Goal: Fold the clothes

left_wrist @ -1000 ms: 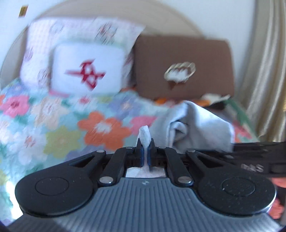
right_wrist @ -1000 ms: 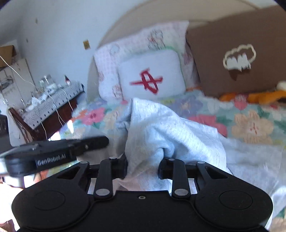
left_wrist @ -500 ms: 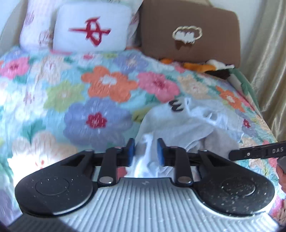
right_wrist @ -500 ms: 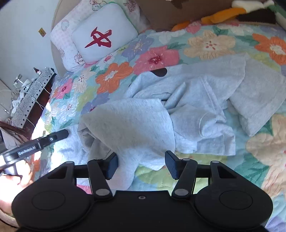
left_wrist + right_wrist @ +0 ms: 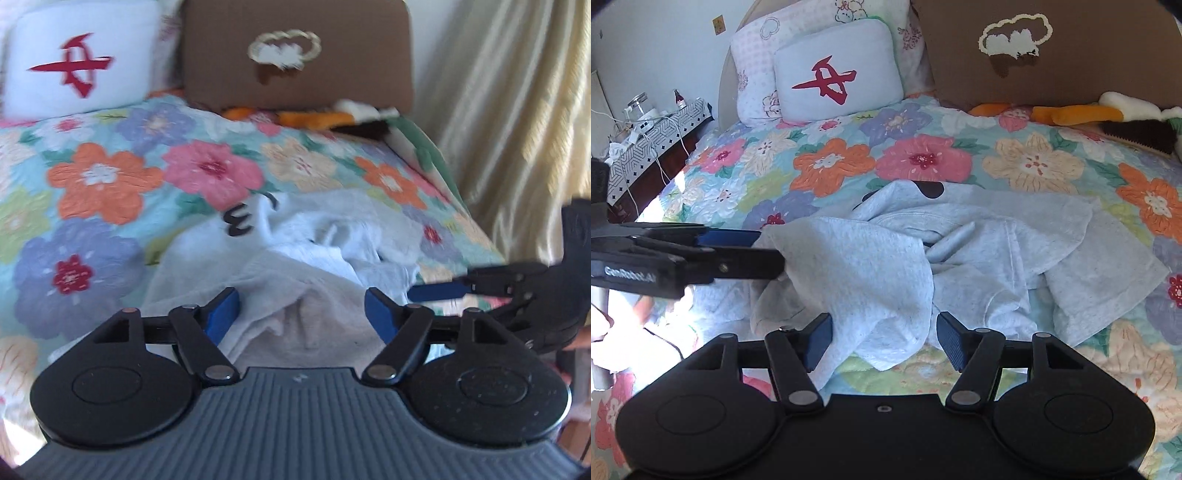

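A light grey sweatshirt (image 5: 960, 251) with black markings lies crumpled on the floral bedspread (image 5: 923, 158); it also shows in the left wrist view (image 5: 314, 258). My left gripper (image 5: 301, 314) is open and empty, its blue pads just above the near edge of the garment. My right gripper (image 5: 882, 336) is open and empty over a folded-over flap of the sweatshirt. The left gripper shows at the left of the right wrist view (image 5: 701, 254), beside the garment's left edge. The right gripper shows at the right of the left wrist view (image 5: 517, 291).
A white cushion with a red mark (image 5: 838, 74) and a brown cushion (image 5: 1052, 48) lean at the headboard. Plush toys (image 5: 1089, 110) lie in front of the brown one. A cluttered side table (image 5: 653, 129) stands left of the bed, a curtain (image 5: 517, 110) right.
Both grippers held the sweatshirt up a second ago, then let go. The garment dropped onto the bed in a heap. Both jaws have opened wide.
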A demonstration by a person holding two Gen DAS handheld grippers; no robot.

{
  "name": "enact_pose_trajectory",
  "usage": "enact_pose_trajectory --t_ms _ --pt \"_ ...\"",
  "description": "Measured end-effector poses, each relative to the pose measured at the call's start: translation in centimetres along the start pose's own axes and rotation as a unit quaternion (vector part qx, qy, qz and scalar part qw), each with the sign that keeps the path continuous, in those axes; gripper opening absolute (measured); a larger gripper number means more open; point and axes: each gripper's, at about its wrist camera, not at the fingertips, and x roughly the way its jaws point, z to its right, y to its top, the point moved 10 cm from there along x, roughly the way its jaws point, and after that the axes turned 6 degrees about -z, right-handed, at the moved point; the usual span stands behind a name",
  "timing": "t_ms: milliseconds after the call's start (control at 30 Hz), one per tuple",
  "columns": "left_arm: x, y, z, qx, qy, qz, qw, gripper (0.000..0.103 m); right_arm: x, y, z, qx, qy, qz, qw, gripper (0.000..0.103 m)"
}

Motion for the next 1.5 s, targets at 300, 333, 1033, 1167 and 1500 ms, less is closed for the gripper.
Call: enact_pose_trajectory --t_ms 300,333,1033,1167,1500 --pt "-1.4 0.8 -2.3 -0.047 0.031 0.012 0.9984 0.009 -2.3 -0.6 0.3 0.006 -0.002 -0.021 1.000 0.067" --pt "-1.7 0.9 -2.7 -0.053 0.034 0.014 0.9979 0.008 -2.8 -0.5 0.4 0.008 -0.002 -0.021 1.000 0.067" --pt "-13.3 4.2 -11.8 -0.101 0.239 0.136 0.9562 0.000 -12.8 -3.8 2.3 0.087 0.049 -0.073 0.992 0.074" --pt "-13.4 3.7 -11.7 -0.095 0.233 0.115 0.9609 0.000 -9.4 -2.4 2.2 0.053 0.032 -0.042 0.997 0.075" --pt "-7.8 -1.4 -8.0 -0.104 0.122 0.022 0.9868 0.039 -0.2 1.1 4.8 0.056 -0.026 -0.014 0.998 0.075"
